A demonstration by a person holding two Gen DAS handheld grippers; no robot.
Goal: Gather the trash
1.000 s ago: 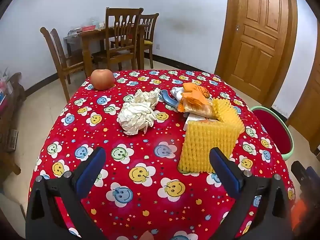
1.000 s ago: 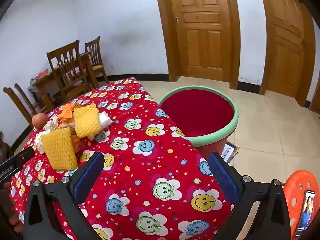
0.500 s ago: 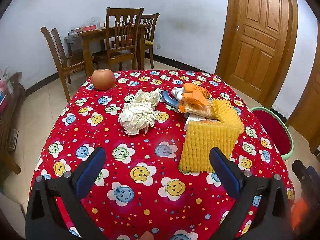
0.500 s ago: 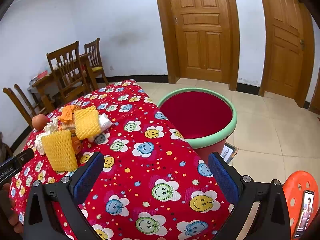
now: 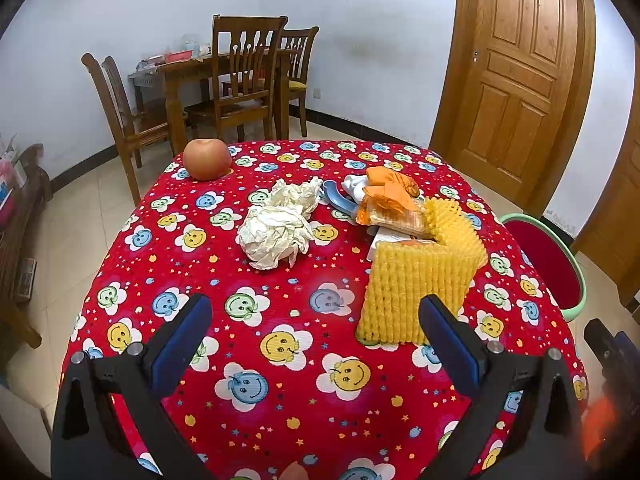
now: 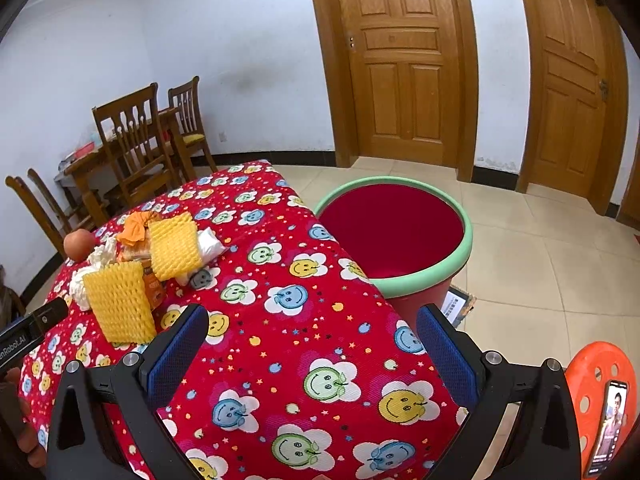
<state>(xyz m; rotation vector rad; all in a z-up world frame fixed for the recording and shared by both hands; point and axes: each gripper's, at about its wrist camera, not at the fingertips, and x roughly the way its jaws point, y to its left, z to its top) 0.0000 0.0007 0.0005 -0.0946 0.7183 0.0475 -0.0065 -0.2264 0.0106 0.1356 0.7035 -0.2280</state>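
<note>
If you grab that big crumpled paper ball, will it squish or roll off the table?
The paper ball looks loosely crumpled, full of folds, so it would probably squash between the fingers and weigh very little. Its lumpy shape suggests that it would wobble rather than roll far when pushed. The round apple behind it looks likelier to roll.

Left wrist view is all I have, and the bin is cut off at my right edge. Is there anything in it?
Observer: The right wrist view shows the whole bin. Only its red inside shows, no trash.
Operator: And the right claw?
Observer: The right claw is open and holds nothing, above the tablecloth.
Operator: Anything on the floor near it?
Observer: An orange stool with a phone on it, at the lower right.
</note>
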